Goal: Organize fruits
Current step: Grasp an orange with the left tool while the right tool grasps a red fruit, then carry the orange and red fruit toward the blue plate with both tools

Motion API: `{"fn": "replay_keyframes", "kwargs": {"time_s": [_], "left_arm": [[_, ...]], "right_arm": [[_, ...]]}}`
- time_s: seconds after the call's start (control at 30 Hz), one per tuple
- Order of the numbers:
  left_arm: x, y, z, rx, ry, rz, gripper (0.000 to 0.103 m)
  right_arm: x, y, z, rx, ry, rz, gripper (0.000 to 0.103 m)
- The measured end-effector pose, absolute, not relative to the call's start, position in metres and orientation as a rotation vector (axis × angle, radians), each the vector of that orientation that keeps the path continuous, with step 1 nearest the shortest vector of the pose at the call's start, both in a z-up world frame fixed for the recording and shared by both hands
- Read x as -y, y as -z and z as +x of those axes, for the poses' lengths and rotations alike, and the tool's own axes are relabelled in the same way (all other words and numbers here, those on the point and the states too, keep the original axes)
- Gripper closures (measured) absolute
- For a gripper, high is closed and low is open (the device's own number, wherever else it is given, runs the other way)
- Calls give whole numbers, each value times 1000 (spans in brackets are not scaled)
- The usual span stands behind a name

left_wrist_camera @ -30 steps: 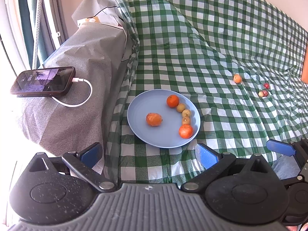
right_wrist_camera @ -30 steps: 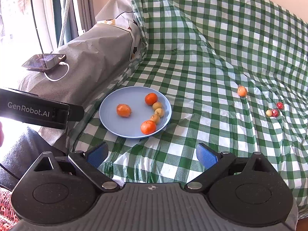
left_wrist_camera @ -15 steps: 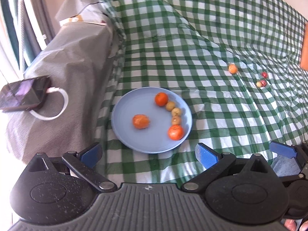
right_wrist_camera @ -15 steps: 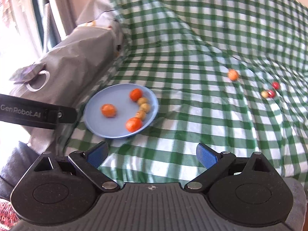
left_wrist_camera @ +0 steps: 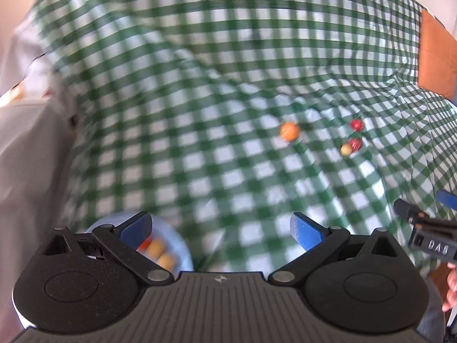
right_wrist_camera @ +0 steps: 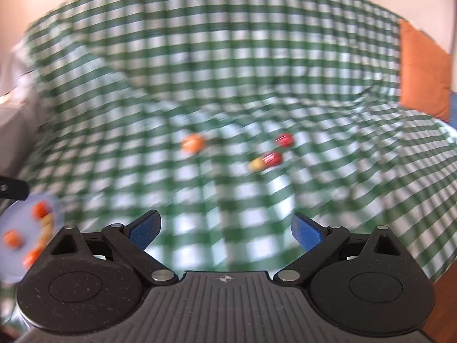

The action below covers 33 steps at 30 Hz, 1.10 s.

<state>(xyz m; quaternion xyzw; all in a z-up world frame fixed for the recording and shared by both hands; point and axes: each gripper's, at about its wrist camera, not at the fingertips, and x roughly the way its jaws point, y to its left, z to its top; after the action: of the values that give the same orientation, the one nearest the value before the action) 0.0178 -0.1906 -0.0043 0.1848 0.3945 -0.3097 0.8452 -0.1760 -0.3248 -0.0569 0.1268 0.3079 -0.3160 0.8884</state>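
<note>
In your left wrist view, your left gripper (left_wrist_camera: pixel 221 227) has its jaws spread wide with nothing between them, above the green checked cloth (left_wrist_camera: pixel 200 100). The blue plate (left_wrist_camera: pixel 184 253) sits just beside the left jaw, half hidden by it, holding blurred orange and yellow fruits. Well beyond the plate lie a loose orange fruit (left_wrist_camera: pixel 289 131), two red fruits (left_wrist_camera: pixel 356 125) and a yellow fruit (left_wrist_camera: pixel 346 149). In your right wrist view, your right gripper (right_wrist_camera: pixel 225 227) is also wide and empty. The plate (right_wrist_camera: pixel 8 268) sits far left of it, carrying orange and yellowish fruits; the picture is blurred.
</note>
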Motion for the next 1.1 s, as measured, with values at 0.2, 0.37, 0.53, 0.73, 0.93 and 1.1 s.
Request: {"fn": "replay_keyframes", "kwargs": {"time_s": [0.2,0.37,0.53,0.73,0.93,1.1], "left_arm": [[297,45,65,-821,718,424,0],[371,93,108,-883,742,431,0],[415,132,141,-931,729,440,0],[440,147,160,-938,721,446,9],[431,126,154,-944,840,387,76],[394,103,129,-907,881,392,97]], "right_arm": [[429,80,-144,-575,742,273,5],[515,122,-97,-594,780,309,13],[569,162,-55,-635,775,400,28],[588,188,-27,-675,789,388,36],[570,168,-36,-628,790,319,72],[553,139,-70,-551,831,325,72]]}}
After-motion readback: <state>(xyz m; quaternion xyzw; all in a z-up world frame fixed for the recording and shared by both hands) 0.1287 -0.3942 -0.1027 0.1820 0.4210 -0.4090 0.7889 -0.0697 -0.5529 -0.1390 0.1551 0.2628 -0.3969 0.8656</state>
